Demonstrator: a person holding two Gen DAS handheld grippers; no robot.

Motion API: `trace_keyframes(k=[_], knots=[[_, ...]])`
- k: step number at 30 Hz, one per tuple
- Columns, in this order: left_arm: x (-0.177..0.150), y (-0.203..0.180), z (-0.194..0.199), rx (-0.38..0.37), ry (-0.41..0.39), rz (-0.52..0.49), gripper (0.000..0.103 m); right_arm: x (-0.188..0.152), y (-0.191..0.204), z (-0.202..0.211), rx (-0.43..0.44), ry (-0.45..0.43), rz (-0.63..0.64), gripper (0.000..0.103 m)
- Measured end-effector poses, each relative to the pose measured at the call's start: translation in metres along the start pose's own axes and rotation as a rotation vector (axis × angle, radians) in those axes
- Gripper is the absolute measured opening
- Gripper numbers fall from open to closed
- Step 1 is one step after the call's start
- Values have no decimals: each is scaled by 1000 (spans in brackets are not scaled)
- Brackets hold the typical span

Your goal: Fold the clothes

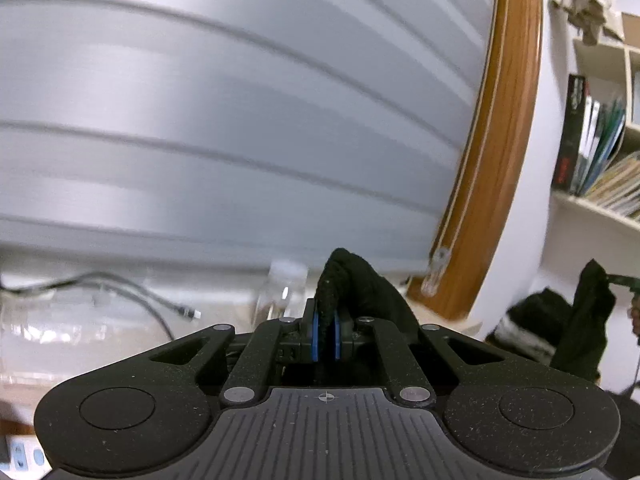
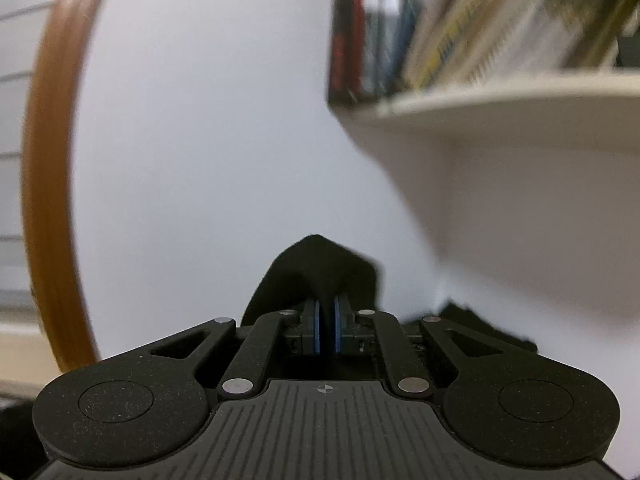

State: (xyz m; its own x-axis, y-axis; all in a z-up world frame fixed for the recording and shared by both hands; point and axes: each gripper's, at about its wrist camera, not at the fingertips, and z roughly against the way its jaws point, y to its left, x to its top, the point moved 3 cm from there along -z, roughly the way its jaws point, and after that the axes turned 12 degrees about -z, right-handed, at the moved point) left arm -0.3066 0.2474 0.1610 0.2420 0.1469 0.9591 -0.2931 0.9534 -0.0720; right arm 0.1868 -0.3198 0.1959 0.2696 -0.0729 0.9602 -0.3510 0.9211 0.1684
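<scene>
behind both grippers stood a white wall with a wooden frame (image 1: 496,152) and a bookshelf (image 2: 500,96) to the frame's right. the left gripper (image 1: 325,326) was clenched on a fold of black cloth (image 1: 352,280), just left of the frame's foot. the right gripper (image 2: 326,326) pinched another black fold (image 2: 320,264), right of the frame and below the shelf. in the left view more cloth (image 1: 584,320) hung right of the frame, so its long axis likely ran between the grippers.
</scene>
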Motion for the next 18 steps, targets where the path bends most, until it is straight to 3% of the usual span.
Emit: trace_keyframes(k=[4,9,13,18], knots=[[-24,-1,-14,-29,42,17,8,-31,-3,-9,10,98,27,13],[-50,-7,-31,-72,69,34,8,-69,25,-24,58,175,57,26],[-67,-10,-45,-97,71,52,8,-98,59,-41,154,246,66,38],[-89,-1,-58,-113,68,94,8,-141,116,-60,288,363,42,39]])
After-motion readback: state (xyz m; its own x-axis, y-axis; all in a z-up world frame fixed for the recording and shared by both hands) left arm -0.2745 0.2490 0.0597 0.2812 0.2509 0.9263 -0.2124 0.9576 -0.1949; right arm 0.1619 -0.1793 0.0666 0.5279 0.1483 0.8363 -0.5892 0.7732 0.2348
